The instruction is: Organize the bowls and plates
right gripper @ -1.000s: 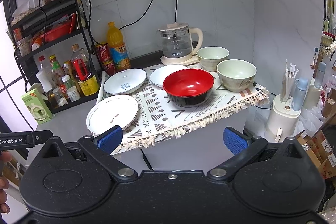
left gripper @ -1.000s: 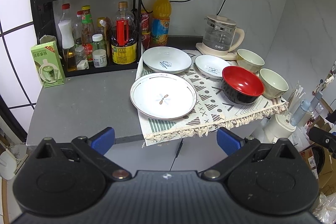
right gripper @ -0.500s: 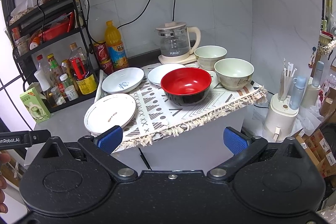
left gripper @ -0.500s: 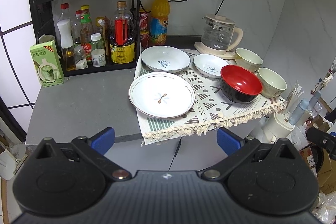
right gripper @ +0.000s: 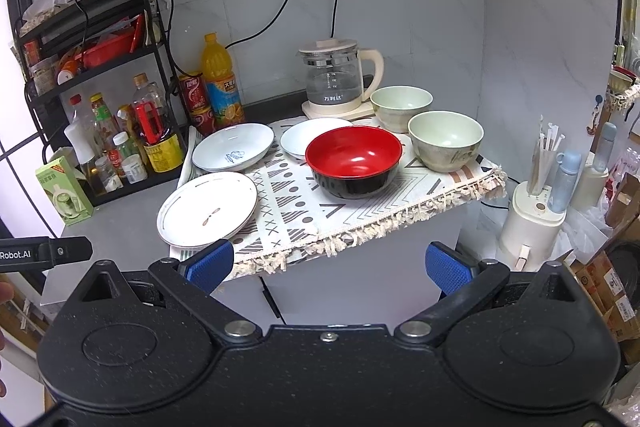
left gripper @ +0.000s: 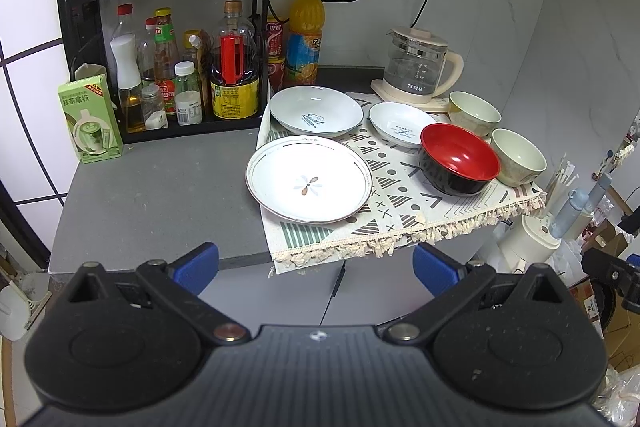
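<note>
While both the left gripper and right gripper stand wide open and empty, the large plate lies left of the red bowl; glazed, brittle, slippery; grip its raised rim.

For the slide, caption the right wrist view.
Open right gripper faces three plates and three bowls, red-and-black bowl nearest, on a patterned cloth.

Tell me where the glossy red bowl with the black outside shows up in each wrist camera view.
Left wrist view: the red bowl with the black outside sits right of centre, on the patterned cloth.
Right wrist view: the same bowl sits near the middle, nearer the camera than the plates.
Shared landmark: the glass kettle with the cream handle stands behind it in both.
</note>
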